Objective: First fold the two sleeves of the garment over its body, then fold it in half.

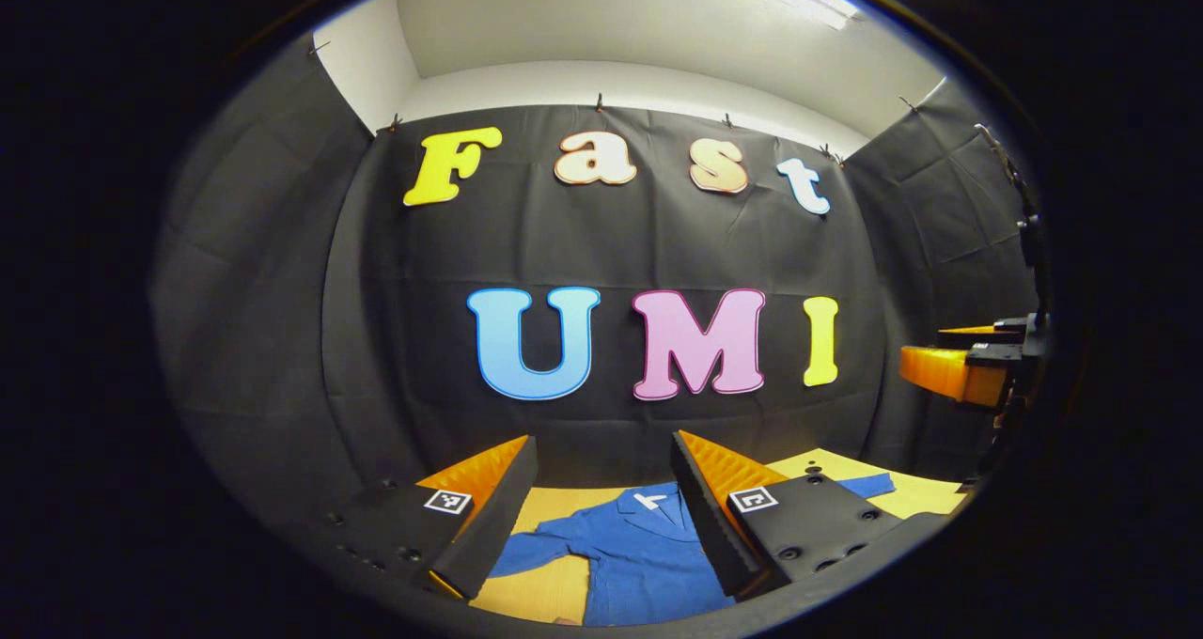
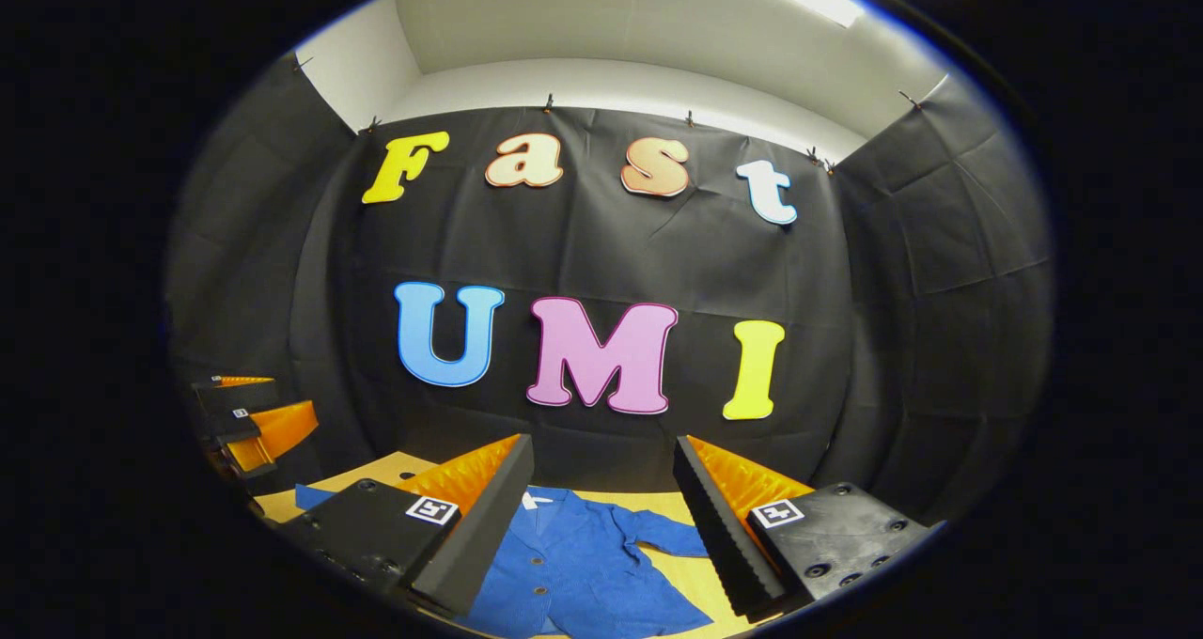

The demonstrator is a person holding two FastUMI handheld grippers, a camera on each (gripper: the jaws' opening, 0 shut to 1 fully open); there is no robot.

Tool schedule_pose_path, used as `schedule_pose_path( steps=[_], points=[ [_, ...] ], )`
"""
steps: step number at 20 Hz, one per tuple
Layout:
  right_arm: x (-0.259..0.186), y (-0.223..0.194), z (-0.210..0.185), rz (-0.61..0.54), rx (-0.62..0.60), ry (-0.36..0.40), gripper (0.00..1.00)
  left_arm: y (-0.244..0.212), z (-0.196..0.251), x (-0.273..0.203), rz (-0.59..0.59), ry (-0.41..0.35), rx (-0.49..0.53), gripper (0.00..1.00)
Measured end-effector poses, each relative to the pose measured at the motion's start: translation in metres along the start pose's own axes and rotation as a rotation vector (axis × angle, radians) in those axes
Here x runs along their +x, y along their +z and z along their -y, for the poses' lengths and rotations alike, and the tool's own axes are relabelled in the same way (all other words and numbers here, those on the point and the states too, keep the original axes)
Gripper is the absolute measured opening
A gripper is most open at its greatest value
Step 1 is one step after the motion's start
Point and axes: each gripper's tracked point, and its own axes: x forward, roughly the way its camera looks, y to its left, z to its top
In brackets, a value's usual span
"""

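Both hand-held grippers, left (image 1: 601, 517) and right (image 2: 601, 517), level, jaws wide apart, above the flat blue garment (image 2: 573, 564).

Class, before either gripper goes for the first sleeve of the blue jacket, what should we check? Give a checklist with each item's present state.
1. Blue button-front cloth jacket lies flat on the yellow table: ok.
2. Both sleeves spread out, unfolded: ok.
3. Left gripper open, holding nothing: ok.
4. Right gripper open, holding nothing: ok.
5. Both grippers held above the jacket, not touching it: ok.
6. Jacket's hem straight: cannot tell.
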Motion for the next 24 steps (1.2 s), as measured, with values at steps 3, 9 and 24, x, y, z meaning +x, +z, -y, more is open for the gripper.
schedule_pose_path(
  steps=[3,9,24],
  points=[
    [-0.002,-0.004,-0.008,-0.017,-0.005,0.018,0.97,0.004,0.006,-0.001,0.015,-0.010,-0.004,0.82],
    [-0.005,-0.002,-0.011,-0.018,-0.005,-0.003,0.97,0.004,0.001,-0.008,0.018,-0.035,0.018,0.82],
    [0.015,-0.028,-0.039,-0.082,0.032,0.072,0.97,-0.013,-0.011,-0.021,-0.056,0.009,0.009,0.82]
  ],
)
